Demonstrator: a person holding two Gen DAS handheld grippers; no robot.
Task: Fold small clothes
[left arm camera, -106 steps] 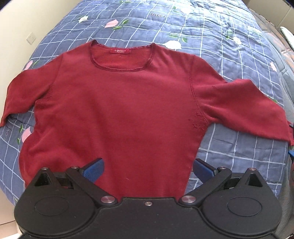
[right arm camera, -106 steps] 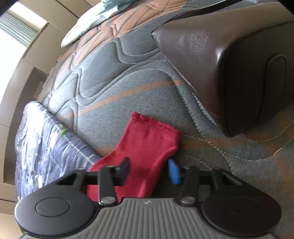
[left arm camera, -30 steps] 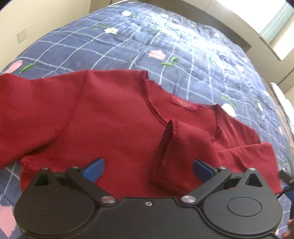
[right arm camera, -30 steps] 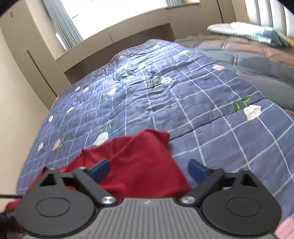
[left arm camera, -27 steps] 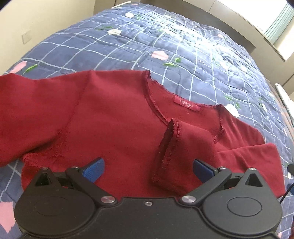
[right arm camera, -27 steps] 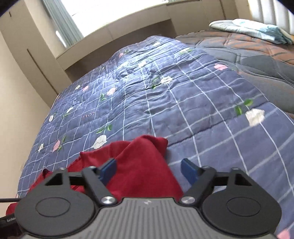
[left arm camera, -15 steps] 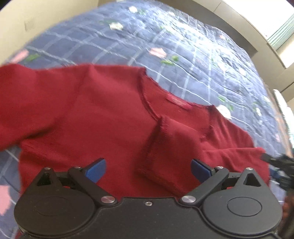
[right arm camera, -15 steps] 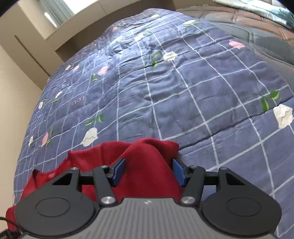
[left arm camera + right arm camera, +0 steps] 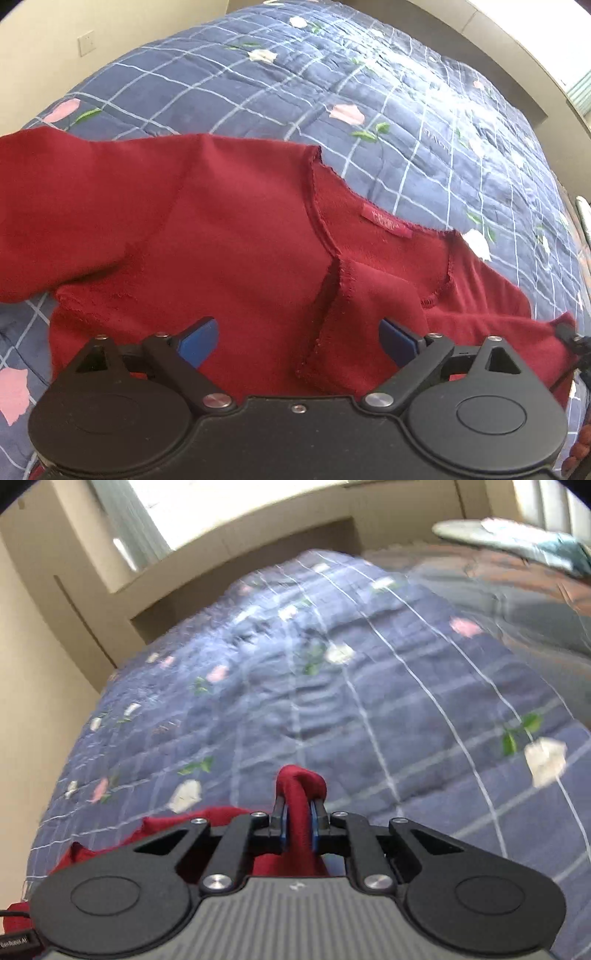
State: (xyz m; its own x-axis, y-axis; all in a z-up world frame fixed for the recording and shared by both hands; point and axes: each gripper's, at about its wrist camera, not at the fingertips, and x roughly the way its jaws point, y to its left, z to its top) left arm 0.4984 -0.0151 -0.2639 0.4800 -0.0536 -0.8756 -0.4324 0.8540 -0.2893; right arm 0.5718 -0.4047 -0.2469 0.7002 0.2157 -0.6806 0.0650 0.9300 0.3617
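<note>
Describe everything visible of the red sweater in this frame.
The red sweater is a dark red knit with a scooped neckline, a red neck label and long sleeves. It lies front-up on the blue floral quilt. One sleeve is folded across the chest, its cuff near the neckline; the other still extends outward. The left gripper hovers open above it. The right gripper is shut on a bunched fold of its fabric.

The red sweater [image 9: 229, 236] is a soft, matt knit cloth with rough, frayed-looking seams and a smooth woven neck label [image 9: 387, 224]. Under it the blue quilt [image 9: 406, 122] is stitched, slightly sheened cotton-like fabric. Both the left gripper [image 9: 297, 341] and right gripper [image 9: 297, 825] are matt black plastic with shiny metal rivets and smooth blue pads [image 9: 197, 341].
</note>
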